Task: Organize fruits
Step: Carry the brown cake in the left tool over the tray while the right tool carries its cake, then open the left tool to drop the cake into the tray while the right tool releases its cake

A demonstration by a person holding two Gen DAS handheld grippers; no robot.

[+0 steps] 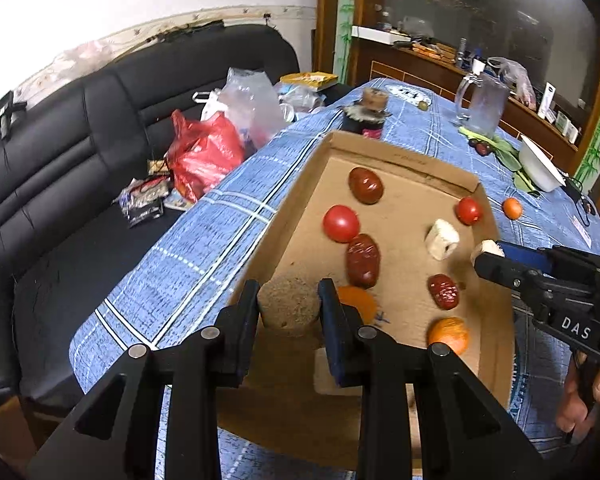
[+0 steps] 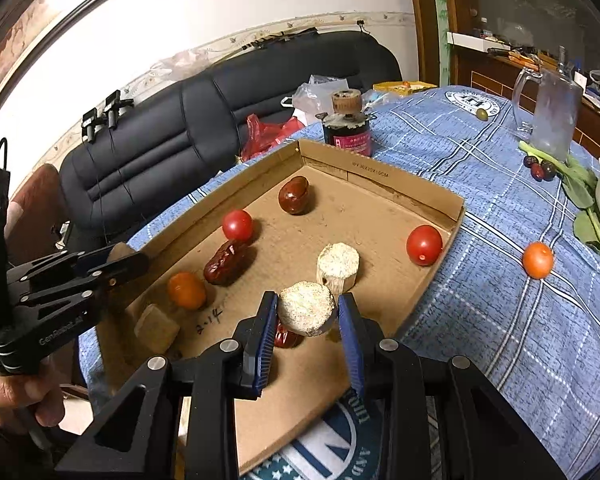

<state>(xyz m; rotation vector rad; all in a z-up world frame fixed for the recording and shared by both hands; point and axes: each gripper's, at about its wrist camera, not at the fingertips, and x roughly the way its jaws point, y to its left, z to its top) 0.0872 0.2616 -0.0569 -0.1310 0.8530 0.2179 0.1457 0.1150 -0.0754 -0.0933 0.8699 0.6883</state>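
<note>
The shallow cardboard tray (image 2: 380, 184) lies on the blue plaid tablecloth (image 2: 500, 320) and holds the fruit loosely scattered: two red tomatoes (image 2: 424, 245), dark red dates (image 2: 228, 262), small oranges (image 2: 186, 290) and one pale cork-like round piece (image 2: 338, 266) standing near the middle. The right gripper (image 2: 307, 312) has its blue-padded fingers closed against the sides of a second pale round piece (image 2: 307, 309), held above the tray floor near its front edge, probably so it can be carried to join its like. The left gripper (image 1: 289, 306) clamps a brownish round piece (image 1: 290, 304) in the same way over the tray's near left corner, beside an orange. Another orange fruit (image 2: 537, 259) sits outside the tray on the cloth, well apart from it, so by my judgement it remains to be gathered. Beyond stand a glass mug (image 2: 552, 112), a jar (image 2: 347, 128) and a black sofa (image 2: 180, 120).
</note>
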